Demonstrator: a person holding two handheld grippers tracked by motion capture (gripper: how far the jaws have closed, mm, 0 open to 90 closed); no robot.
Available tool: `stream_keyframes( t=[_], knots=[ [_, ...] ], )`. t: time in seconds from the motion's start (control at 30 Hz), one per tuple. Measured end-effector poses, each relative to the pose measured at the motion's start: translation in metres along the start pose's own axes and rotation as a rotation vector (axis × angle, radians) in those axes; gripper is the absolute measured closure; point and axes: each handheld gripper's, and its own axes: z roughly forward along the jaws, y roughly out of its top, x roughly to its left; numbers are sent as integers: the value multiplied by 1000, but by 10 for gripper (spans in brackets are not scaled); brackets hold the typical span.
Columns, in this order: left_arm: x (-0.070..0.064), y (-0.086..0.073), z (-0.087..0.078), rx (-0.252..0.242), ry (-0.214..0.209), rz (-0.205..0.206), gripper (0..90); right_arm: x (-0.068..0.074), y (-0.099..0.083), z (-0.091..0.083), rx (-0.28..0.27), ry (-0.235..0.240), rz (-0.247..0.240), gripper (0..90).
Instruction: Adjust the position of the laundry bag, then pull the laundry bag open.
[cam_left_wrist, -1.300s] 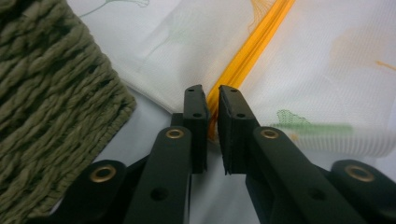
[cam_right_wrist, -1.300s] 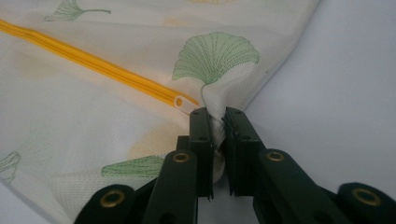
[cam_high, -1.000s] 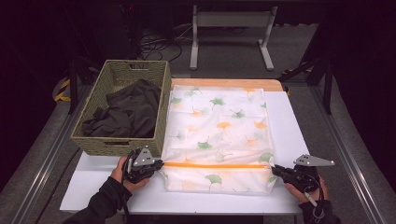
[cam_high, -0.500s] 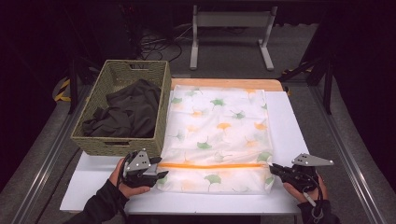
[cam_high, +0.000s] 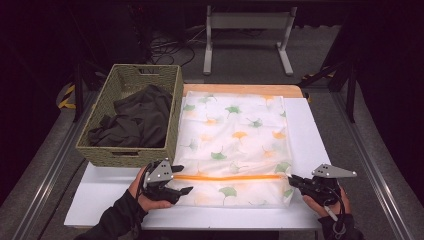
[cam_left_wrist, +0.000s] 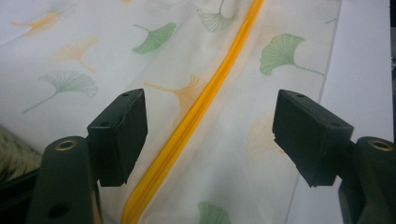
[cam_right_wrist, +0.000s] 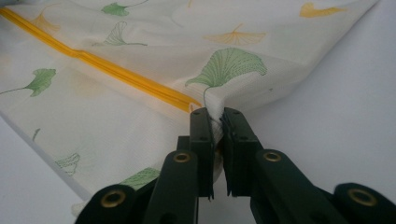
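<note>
A white mesh laundry bag (cam_high: 235, 145) printed with green and orange ginkgo leaves lies flat on the white board; an orange zipper (cam_high: 227, 177) runs across it near the front. My left gripper (cam_high: 181, 180) is open over the bag's front left end, its jaws straddling the zipper (cam_left_wrist: 187, 126) without touching it. My right gripper (cam_high: 291, 180) is shut on the bag's right edge (cam_right_wrist: 215, 109), pinching the fabric just past the zipper's end (cam_right_wrist: 184, 101).
A woven green basket (cam_high: 131, 116) holding dark clothing stands at the left, against the bag's side. The white board (cam_high: 310, 135) has bare strips at the right and front. A metal stand (cam_high: 245, 35) sits beyond the table.
The left gripper has moved right onto the bag's front left end and stands open over the zipper. The right gripper has stayed clamped on the bag's right edge.
</note>
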Motion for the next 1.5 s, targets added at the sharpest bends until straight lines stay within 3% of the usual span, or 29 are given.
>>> stream_keyframes(
  t=[0.2,0.4,0.43,0.5,0.63,0.67,0.7,0.73,0.87,1.07,1.33,1.5],
  knots=[
    [-11,27,23,6,-67,49,315,1,1,-2,-5,-4,0,835],
    [-30,65,69,19,-169,109,343,6,1,-5,-8,-11,-14,830],
    [-30,65,69,19,-169,109,360,6,1,-5,-8,-11,-14,830],
    [-38,78,87,30,-201,143,369,7,1,-8,-17,-12,-12,830],
    [-57,106,127,77,-255,190,554,8,1,-11,-29,-8,-17,830],
    [-57,106,127,77,-255,190,596,9,1,-11,-30,-6,-18,830],
    [-60,115,138,90,-252,209,596,9,1,-11,-30,-6,-18,830],
    [-62,119,145,93,-260,213,659,10,1,-12,-30,-4,-23,830],
    [-66,132,170,133,-269,212,791,11,3,-13,-40,12,-30,831],
    [-65,133,193,136,-267,163,800,14,4,-12,-54,74,-15,835],
    [-67,133,195,94,-342,133,769,16,3,-8,-52,104,-2,836],
    [-68,133,193,66,-344,108,748,17,3,-7,-53,108,-7,836]
  ],
)
